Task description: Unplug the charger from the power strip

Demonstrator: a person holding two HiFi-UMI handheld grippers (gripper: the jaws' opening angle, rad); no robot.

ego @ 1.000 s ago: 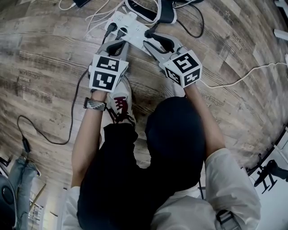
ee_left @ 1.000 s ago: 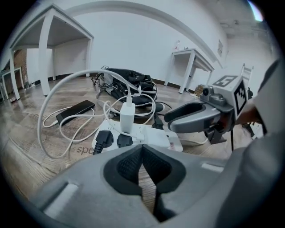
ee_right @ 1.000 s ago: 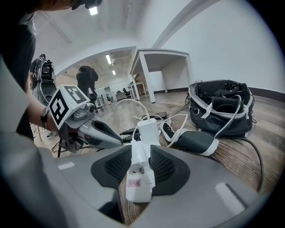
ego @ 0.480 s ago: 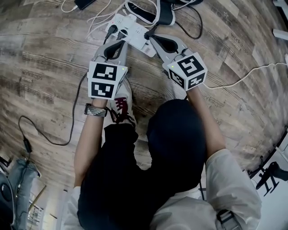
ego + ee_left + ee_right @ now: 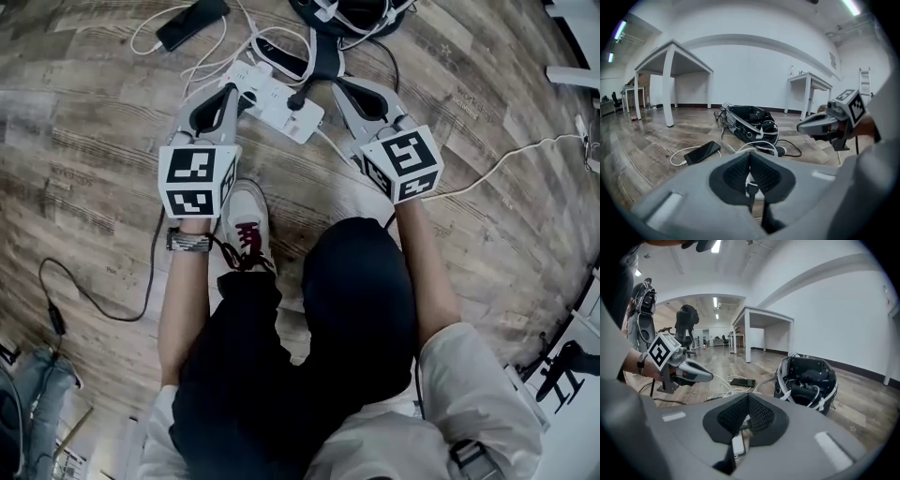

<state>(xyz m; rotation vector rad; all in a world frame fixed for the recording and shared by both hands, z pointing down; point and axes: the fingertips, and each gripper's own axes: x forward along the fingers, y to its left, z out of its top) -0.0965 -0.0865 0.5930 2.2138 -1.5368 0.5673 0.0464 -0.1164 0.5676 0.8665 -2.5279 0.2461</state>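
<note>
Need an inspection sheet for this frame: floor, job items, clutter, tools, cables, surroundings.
Surface: wooden floor; work is done on it directly.
Job's things: white power strip on the floor, a black plug apparently seated in it.
Clutter: phone, black bag, the person's shoe near the strip.
Tools: left tool pads together, a black cord at the seam, grip unclear; right tool shut, nothing clearly held.
Cables: white phone cable; black floor cable at left; long white cable at right.
Surroundings: white tables, white walls.
</note>
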